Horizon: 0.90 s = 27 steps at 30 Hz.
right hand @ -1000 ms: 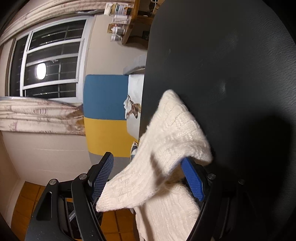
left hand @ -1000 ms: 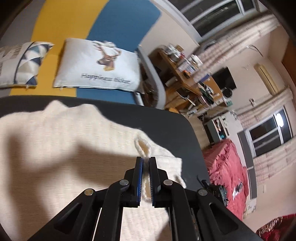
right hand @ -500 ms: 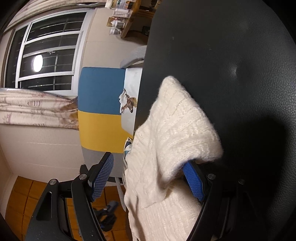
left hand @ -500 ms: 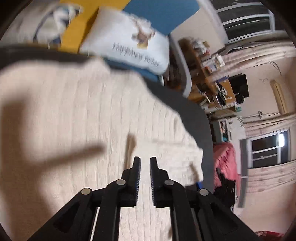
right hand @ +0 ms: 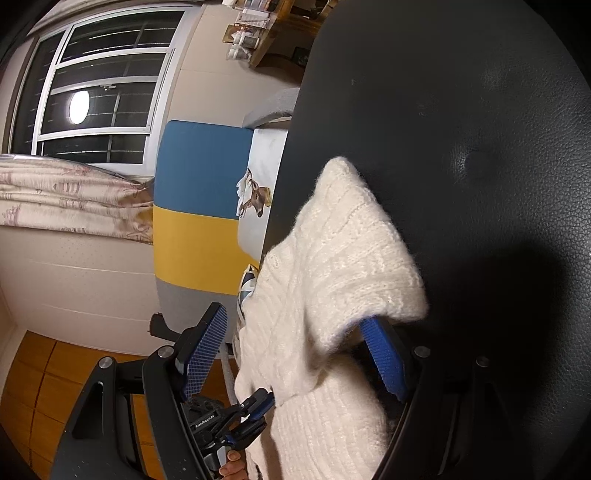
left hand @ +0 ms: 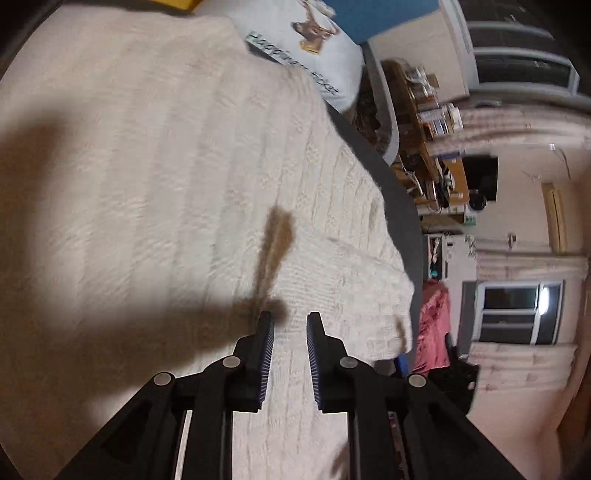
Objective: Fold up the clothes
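- Cream knit sweater flat on black table, under left gripper; jaws opening, nothing between.
- Right gripper: jaws wide, sweater fold draped loose between, resting on one pad.

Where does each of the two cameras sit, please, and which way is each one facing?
Left wrist: on the left claw, looking down over the cream sweater; its own two fingers show, jaws opening with nothing between them.
Right wrist: on the right claw, looking across the black table; jaws wide, a sweater fold draped between them; the left claw and a fingertip show below.
Shared: the sweater and the deer pillow.
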Each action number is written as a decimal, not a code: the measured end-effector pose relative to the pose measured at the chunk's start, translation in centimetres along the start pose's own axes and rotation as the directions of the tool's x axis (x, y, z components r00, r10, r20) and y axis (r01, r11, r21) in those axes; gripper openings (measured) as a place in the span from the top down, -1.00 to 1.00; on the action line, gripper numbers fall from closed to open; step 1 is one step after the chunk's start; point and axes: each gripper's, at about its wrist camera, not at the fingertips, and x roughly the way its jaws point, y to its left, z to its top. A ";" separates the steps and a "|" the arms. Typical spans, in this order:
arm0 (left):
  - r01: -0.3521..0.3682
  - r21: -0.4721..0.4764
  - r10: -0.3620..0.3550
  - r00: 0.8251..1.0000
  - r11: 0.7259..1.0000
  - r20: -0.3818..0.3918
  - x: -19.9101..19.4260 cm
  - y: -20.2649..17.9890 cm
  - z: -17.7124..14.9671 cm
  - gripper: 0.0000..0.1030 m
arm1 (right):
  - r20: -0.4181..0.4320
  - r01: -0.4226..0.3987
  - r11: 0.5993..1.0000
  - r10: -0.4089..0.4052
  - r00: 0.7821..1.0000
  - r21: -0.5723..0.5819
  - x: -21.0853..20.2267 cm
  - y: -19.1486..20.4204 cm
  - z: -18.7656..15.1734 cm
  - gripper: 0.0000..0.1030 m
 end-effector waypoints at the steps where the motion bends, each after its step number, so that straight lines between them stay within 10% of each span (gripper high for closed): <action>1: -0.009 -0.003 0.009 1.000 1.000 0.006 -0.4 0.2 0.0 0.66 | -0.004 -0.007 1.000 0.007 1.000 0.000 0.0 0.0 0.0 -0.51; 12: 0.028 -0.024 -0.027 1.000 0.999 0.011 1.7 0.1 -0.3 0.61 | -0.008 0.005 1.000 -0.005 1.000 -0.001 1.0 0.2 -0.2 -0.51; 18: -0.036 0.101 0.021 0.989 0.994 0.145 0.3 -1.9 -1.2 0.91 | -0.003 0.018 0.999 -0.018 1.000 -0.033 0.6 0.5 -0.3 -0.51; 27: 0.107 0.245 -0.178 0.942 0.964 0.286 -6.4 -9.7 -0.9 0.91 | 0.019 -0.058 0.995 0.057 0.998 0.077 -0.2 -0.6 -0.2 -0.51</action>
